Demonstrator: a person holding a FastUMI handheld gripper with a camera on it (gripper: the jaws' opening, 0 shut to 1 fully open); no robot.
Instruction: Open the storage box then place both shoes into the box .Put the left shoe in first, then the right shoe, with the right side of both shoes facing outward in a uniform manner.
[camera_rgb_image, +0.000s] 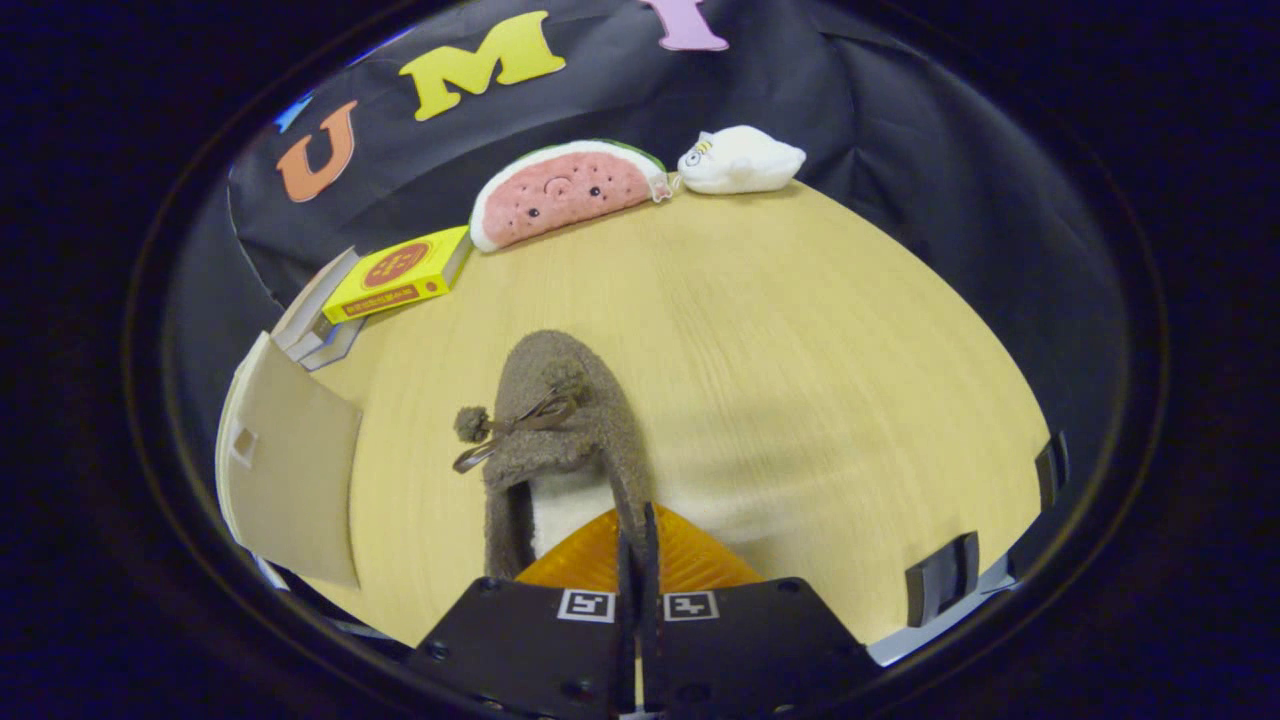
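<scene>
A brown fuzzy shoe (560, 420) with a pale lining and a pom-pom bow lies on the wooden table (800, 380), toe pointing away from me. My gripper (637, 535) is shut on the right side of the shoe's collar, and both fingers pinch the fuzzy rim at the heel end. To the left of the shoe, the storage box's beige door panel (290, 470) hangs open. Part of the box's pale frame (315, 335) shows beyond the panel. The inside of the box is hidden.
A yellow carton (400, 272) lies beyond the box frame. A watermelon plush (565, 190) and a white plush (740, 160) rest at the table's far edge against the black cloth. Black clips (940, 580) sit on the table's right edge.
</scene>
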